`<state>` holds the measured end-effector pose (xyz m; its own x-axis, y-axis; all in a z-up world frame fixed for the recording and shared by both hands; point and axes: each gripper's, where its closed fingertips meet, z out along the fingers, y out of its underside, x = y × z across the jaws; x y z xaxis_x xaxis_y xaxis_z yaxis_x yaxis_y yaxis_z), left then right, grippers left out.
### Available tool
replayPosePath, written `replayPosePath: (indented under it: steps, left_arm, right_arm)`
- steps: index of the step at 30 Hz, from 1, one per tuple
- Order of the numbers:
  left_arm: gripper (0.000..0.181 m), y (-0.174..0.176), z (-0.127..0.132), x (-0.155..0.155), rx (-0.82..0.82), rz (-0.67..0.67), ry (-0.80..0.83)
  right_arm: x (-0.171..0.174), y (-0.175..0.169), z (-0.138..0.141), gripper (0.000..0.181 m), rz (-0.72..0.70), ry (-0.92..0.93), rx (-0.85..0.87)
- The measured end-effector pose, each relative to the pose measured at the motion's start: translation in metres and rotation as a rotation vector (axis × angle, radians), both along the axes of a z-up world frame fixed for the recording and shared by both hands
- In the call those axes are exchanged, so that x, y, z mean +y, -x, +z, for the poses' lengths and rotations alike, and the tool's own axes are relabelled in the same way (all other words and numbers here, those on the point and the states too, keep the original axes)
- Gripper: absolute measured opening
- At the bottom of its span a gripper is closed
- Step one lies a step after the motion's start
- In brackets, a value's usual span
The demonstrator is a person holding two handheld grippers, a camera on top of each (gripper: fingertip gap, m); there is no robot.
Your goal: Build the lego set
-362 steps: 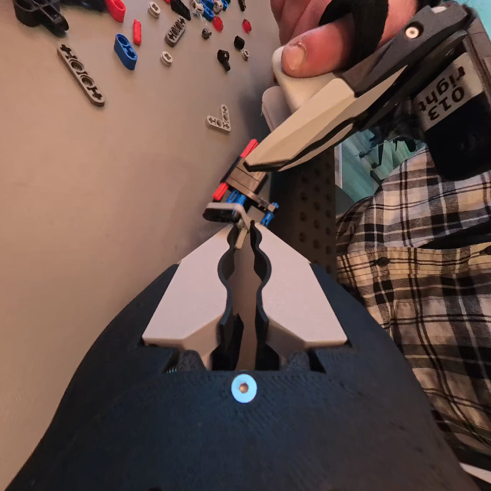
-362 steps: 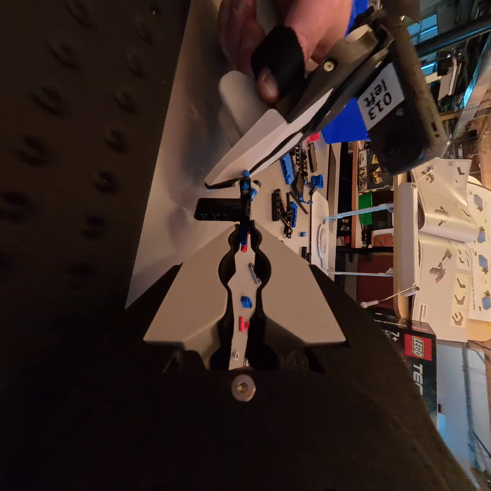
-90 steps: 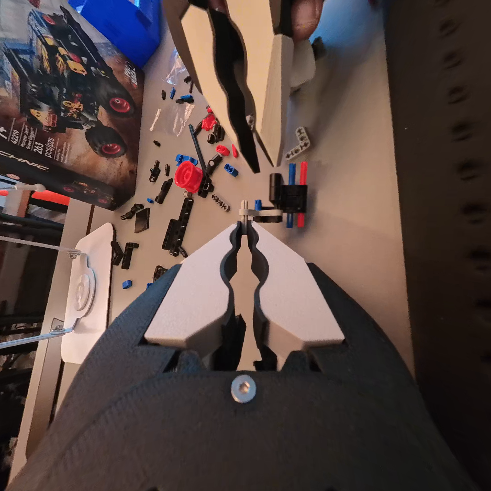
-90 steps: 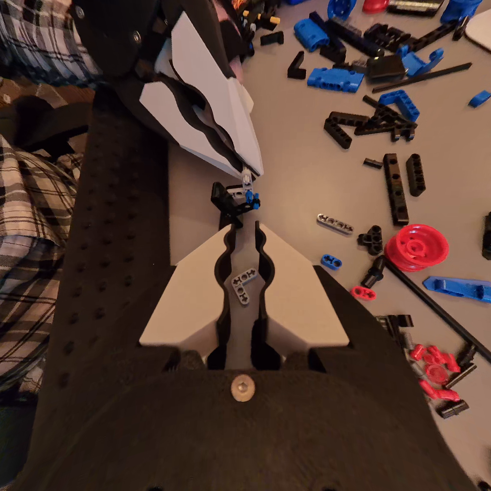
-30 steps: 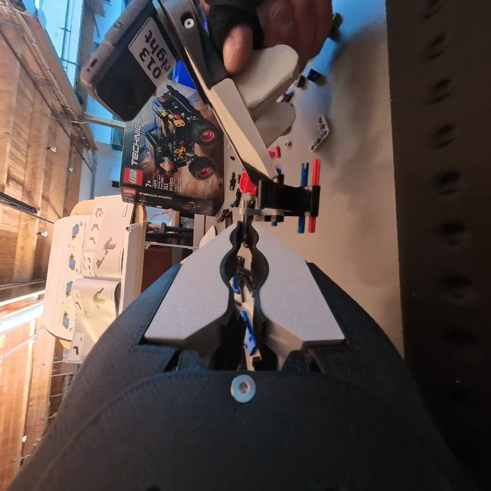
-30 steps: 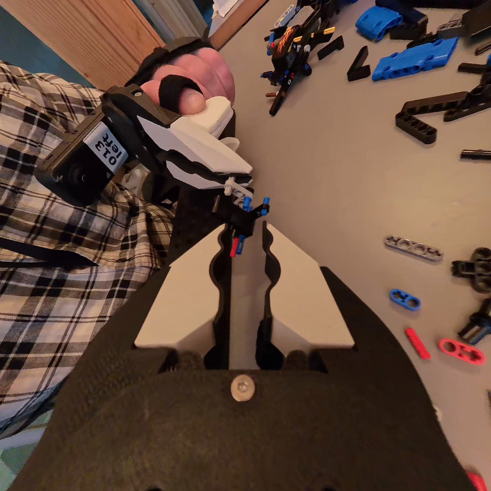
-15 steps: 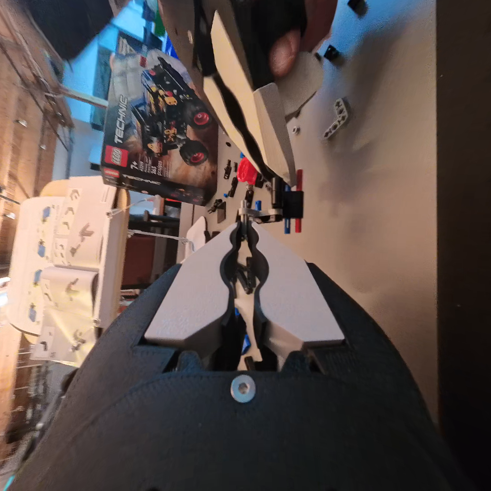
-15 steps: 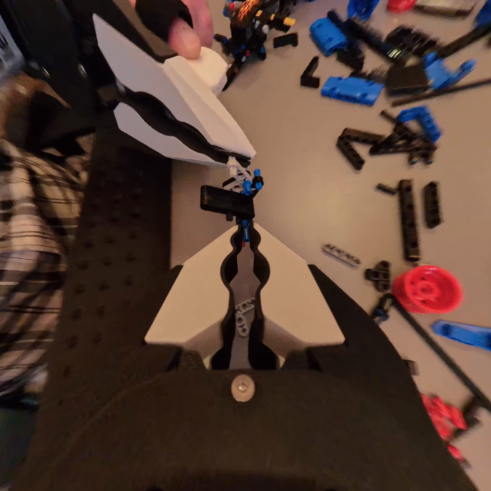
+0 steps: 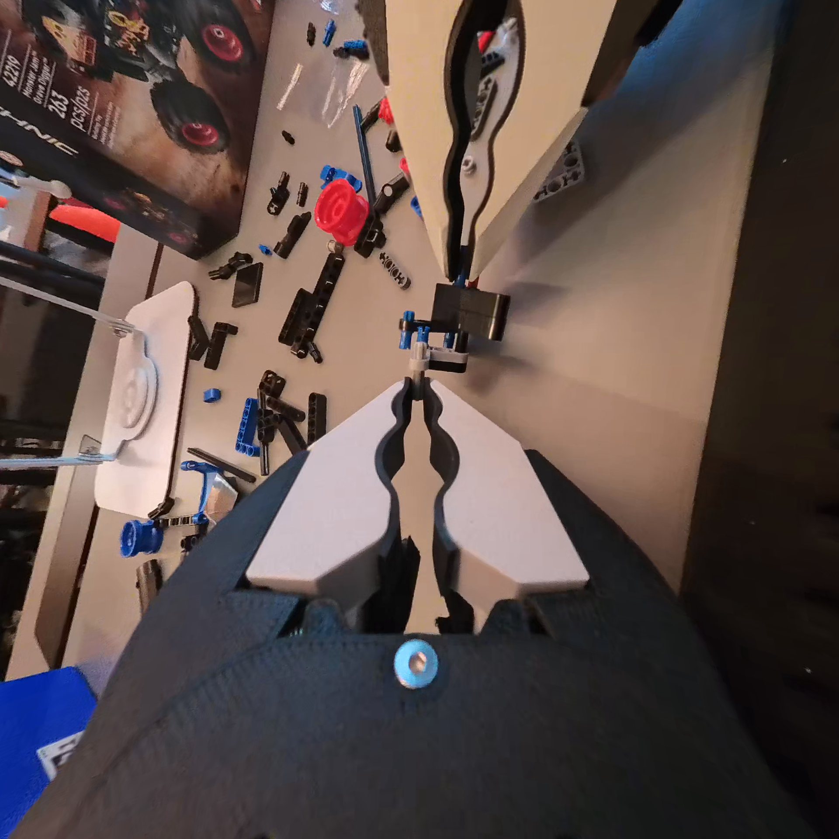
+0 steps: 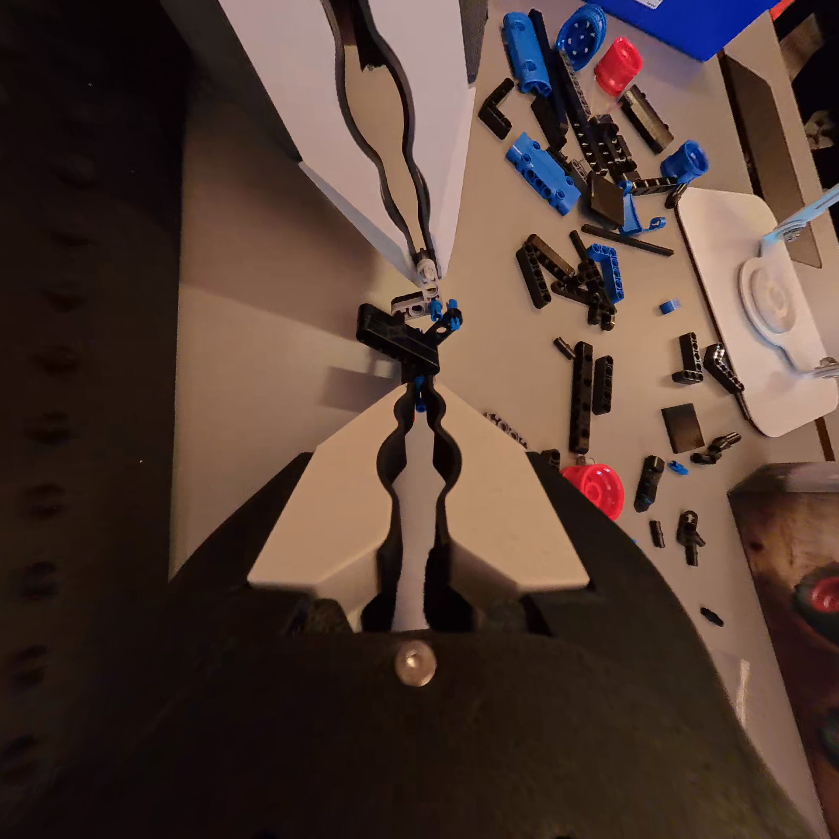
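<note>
Glossy plastic red wheel hub

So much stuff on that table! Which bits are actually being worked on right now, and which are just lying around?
In use:
- small black assembly, held between both claws
- left claw, pinching its grey connector
- right claw, pinching its blue pin

Lying about:
- red wheel
- set box
- blue wheel
- loose black beams

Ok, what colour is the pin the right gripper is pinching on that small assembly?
Blue pin, on the black small assembly in the right gripper; right wrist view shows it best.
</note>
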<state>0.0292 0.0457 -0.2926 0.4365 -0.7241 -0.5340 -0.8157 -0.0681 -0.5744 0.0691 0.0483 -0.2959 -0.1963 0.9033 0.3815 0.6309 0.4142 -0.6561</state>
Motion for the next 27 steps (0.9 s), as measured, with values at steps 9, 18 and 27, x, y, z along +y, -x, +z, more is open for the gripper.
replayPosePath:
  steps: [9,18,27]
  left_arm:
    - [0.002,0.001,-0.009,-0.006,-0.054,-0.009,0.126]
    - [0.031,0.002,-0.015,-0.003,-0.079,-0.015,0.162]
    - [0.002,-0.012,-0.012,-0.011,-0.134,-0.095,0.209]
  right_arm:
    - [-0.002,0.000,0.005,0.002,0.029,-0.106,0.024]
    - [-0.004,0.000,0.002,0.002,0.046,-0.143,0.011]
    - [-0.005,0.002,0.001,0.002,0.058,-0.187,0.005]
